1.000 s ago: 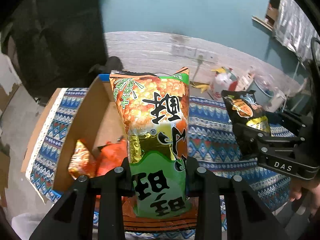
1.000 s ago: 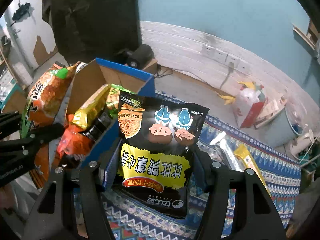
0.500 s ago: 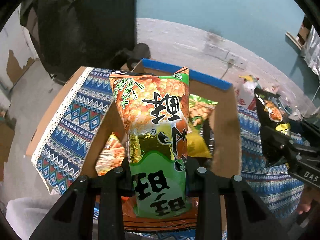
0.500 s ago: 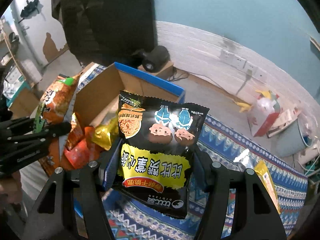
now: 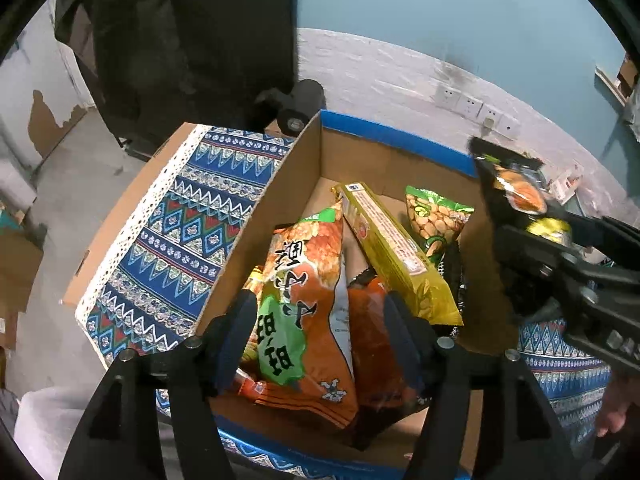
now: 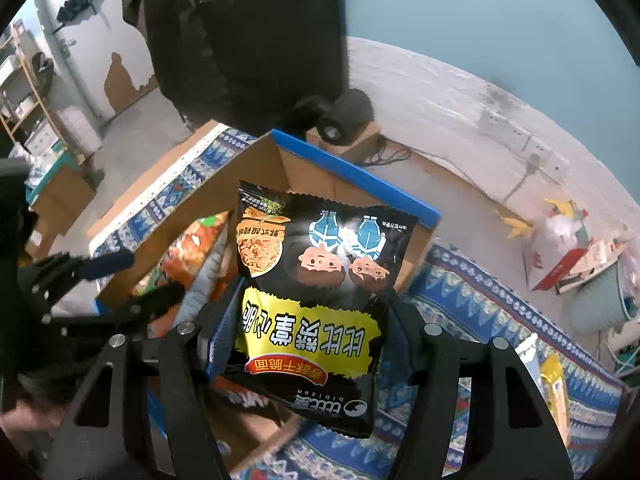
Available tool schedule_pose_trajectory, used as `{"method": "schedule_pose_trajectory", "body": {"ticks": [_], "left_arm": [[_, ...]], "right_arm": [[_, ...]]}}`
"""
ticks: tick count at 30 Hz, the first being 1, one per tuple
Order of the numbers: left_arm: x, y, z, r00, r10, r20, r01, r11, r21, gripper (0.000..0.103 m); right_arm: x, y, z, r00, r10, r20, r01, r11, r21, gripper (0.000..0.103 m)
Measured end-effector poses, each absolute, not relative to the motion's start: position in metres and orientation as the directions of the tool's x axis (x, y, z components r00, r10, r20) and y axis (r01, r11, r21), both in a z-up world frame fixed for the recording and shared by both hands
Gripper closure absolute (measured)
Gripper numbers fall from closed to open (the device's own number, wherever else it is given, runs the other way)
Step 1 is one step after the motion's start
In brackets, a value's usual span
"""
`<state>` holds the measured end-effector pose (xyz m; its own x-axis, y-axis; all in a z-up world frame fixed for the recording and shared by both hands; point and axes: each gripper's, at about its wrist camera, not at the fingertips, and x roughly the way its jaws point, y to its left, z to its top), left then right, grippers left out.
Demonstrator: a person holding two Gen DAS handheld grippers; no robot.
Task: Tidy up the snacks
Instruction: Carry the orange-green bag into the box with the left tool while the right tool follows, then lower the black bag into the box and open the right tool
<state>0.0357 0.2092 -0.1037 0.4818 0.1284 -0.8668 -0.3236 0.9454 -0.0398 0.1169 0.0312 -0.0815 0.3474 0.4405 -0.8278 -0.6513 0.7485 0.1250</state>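
Note:
My left gripper [image 5: 320, 320] is open above the cardboard box [image 5: 280, 208]. The orange and green snack bag [image 5: 308, 312] lies loose in the box between the spread fingers, on other packets. My right gripper [image 6: 308, 316] is shut on a black and yellow noodle snack bag [image 6: 316, 288], held in the air over the box's right side [image 6: 360, 184]. That bag and gripper show at the right of the left wrist view [image 5: 520, 196]. The left gripper shows at the left of the right wrist view [image 6: 120, 280].
The box holds a yellow packet [image 5: 392, 248], a green nut bag [image 5: 436, 216] and orange packets [image 5: 372, 344]. It stands on a blue patterned cloth [image 5: 188, 220]. Yellow and white snacks [image 6: 552, 372] lie on the cloth at right. A black chair [image 6: 248, 32] stands behind.
My left gripper moved over the box, opened and let the orange and green bag drop in. My right gripper carried the black bag closer to the box.

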Motion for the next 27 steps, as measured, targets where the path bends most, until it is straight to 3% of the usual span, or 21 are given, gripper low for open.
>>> {"method": "schedule_pose_trajectory", "body": {"ticks": [9, 11, 14, 27], "left_arm": [[0.033, 0.217, -0.100, 0.485, 0.149, -0.862, -0.342, 0.939, -0.030, 0.036], [0.034, 0.218, -0.100, 0.486, 0.145, -0.862, -0.349, 0.936, -0.039, 0.036], [0.035, 0.217, -0.099, 0.490, 0.145, -0.860, -0.350, 0.936, -0.041, 0.034], [0.052, 0.183, -0.092, 0.512, 0.120, -0.851, -0.298, 0.954, -0.045, 0.032]], "right_arm": [[0.131, 0.053, -0.099, 0.290, 0.462, -0.838, -0.660, 0.730, 0.174, 0.039], [0.133, 0.053, -0.098, 0.287, 0.472, -0.834, -0.661, 0.728, 0.185, 0.037], [0.133, 0.050, -0.094, 0.296, 0.474, -0.829, -0.661, 0.728, 0.180, 0.025], [0.127, 0.008, -0.076, 0.404, 0.417, -0.815, -0.653, 0.755, 0.062, 0.025]]}}
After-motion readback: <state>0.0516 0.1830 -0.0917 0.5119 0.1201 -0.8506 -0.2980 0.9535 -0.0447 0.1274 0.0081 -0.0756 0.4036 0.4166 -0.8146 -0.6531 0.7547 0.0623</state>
